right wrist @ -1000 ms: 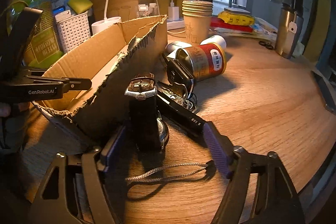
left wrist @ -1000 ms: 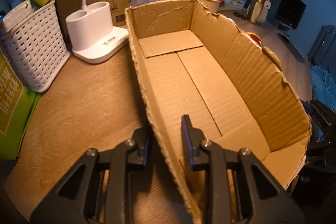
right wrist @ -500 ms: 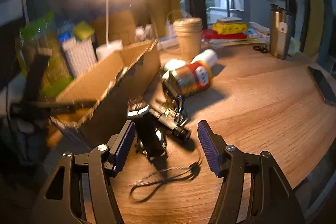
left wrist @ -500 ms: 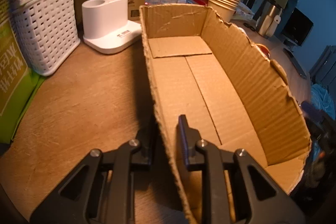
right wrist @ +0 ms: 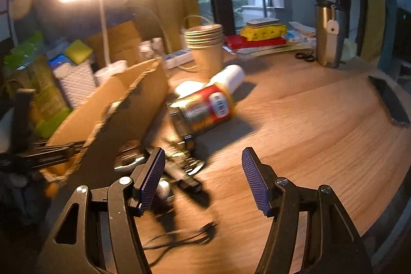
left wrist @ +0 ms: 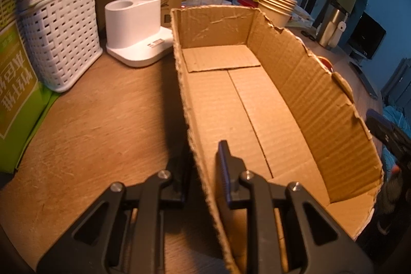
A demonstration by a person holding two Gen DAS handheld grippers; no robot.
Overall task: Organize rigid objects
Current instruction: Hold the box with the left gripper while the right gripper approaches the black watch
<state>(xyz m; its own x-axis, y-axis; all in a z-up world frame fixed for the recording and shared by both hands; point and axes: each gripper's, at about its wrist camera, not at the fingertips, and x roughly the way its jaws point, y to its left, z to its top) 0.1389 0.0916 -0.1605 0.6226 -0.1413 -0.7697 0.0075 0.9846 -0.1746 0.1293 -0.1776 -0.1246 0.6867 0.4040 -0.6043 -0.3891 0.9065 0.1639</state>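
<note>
Two views. Left wrist first: left tongs (left wrist: 203, 166) clenched on the near long wall of the cardboard box (left wrist: 257, 104), one finger outside, one inside. Box open-topped, torn along its rims, nothing on its floor, standing on the wooden bench (left wrist: 102, 120). Beside it to the left, a white lamp base (left wrist: 136, 35) and a white woven basket (left wrist: 61, 35); behind its far corner, a stack of paper cups (left wrist: 277, 4).

Right wrist next, blurred: right tongs (right wrist: 203, 176) released, fingers spread wide above bare bench with nothing between them. Just left of them, close against the box's outer wall (right wrist: 123, 120), a dark jumble of small items (right wrist: 179, 166) with a cord (right wrist: 179, 235) trailing toward the camera; too smeared to name each. Farther back, a red-labelled can (right wrist: 205, 109) lying on its side, touching a white bottle (right wrist: 228, 75). Left tongs visible at far left, gripping the box edge.
</note>
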